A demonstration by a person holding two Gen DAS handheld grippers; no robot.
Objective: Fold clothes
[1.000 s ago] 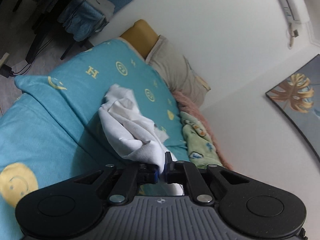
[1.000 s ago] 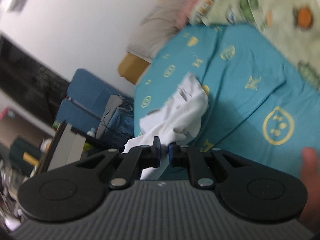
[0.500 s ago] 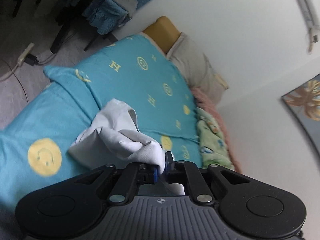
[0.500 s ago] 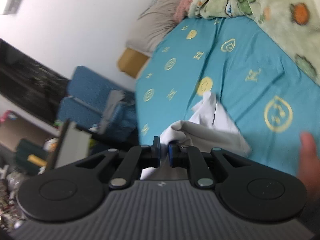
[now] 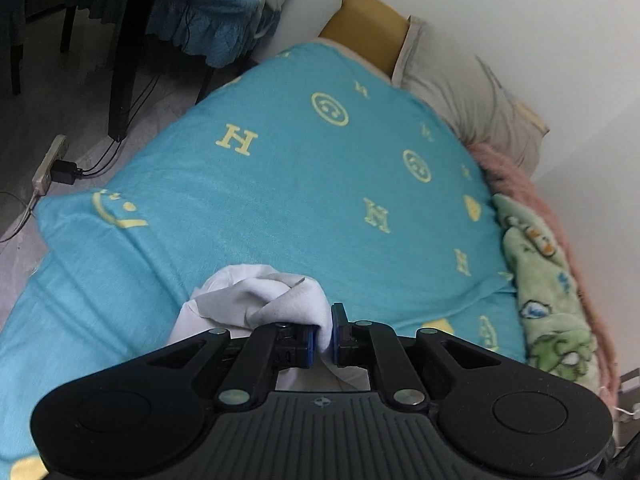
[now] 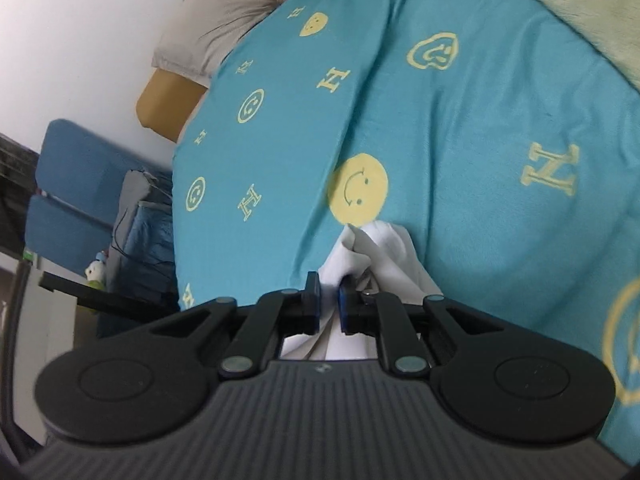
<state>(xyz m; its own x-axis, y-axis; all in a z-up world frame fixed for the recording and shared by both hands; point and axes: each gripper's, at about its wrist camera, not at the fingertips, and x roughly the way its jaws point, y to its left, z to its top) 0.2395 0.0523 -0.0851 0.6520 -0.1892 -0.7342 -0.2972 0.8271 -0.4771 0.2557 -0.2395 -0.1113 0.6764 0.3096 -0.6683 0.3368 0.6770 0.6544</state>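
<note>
- Two grippers engaged: left gripper clamped on a bunched fold of the white garment; right gripper likewise pinching white cloth between its pads.
- Garment located at the near edge of the teal blanket, crumpled just beyond the fingertips, resting on the blanket in both wrist views.
- No flat panel, crease or squared edge visible; folding judged at an early stage, with cloth held but not spread.
- Remaining, as judged: spread flat, align edges, make the folds, release.
- Farther out: open teal surface, clear of other clothes.
- Far right: green printed blanket beside a pink fleece.
- Farthest: grey pillow against the wall.
</note>
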